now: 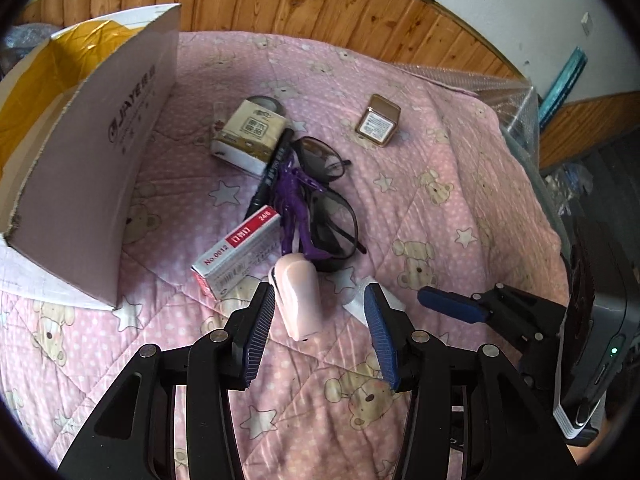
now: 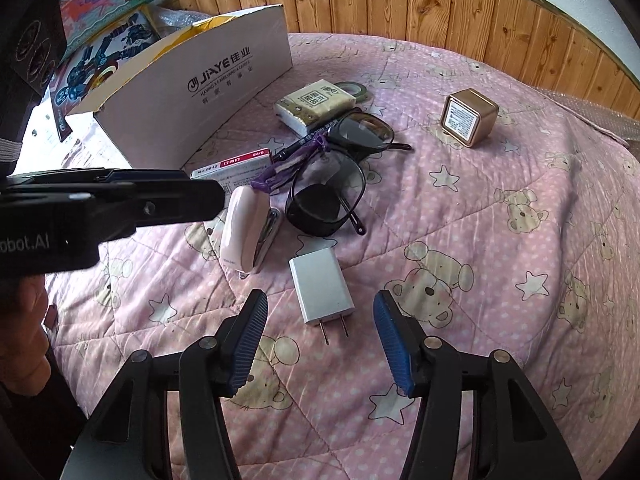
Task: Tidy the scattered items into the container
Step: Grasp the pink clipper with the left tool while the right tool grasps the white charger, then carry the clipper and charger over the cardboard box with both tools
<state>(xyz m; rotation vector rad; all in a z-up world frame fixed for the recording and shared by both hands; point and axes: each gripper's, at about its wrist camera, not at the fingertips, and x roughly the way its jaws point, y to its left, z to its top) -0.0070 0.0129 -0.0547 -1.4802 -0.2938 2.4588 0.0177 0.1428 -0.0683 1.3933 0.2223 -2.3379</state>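
Where a pink quilt (image 2: 460,208) printed with bears and stars covers the bed, two hand-held grippers hover over a small heap of clutter. The left gripper (image 1: 320,304) has its jaws spread wide, with one pink stapler (image 1: 300,300) lying between them, its side just beside the left pad, not squeezed. The right gripper (image 2: 320,312) is also spread wide, around one white plug charger (image 2: 322,290) with two prongs, neither pad touching it. Beyond lie one red-and-white staple box (image 1: 236,252), one black marker pen (image 1: 272,168), one purple toy figure (image 1: 294,204) draped over one pair of dark-framed glasses (image 1: 328,204), one tissue packet (image 1: 250,136) with one tape roll (image 2: 354,90) behind it, and, well apart, one small gold cube-shaped box (image 2: 470,118). One open white cardboard box (image 2: 192,92), the container, stands to the left of the heap, with none of these items seen in it.
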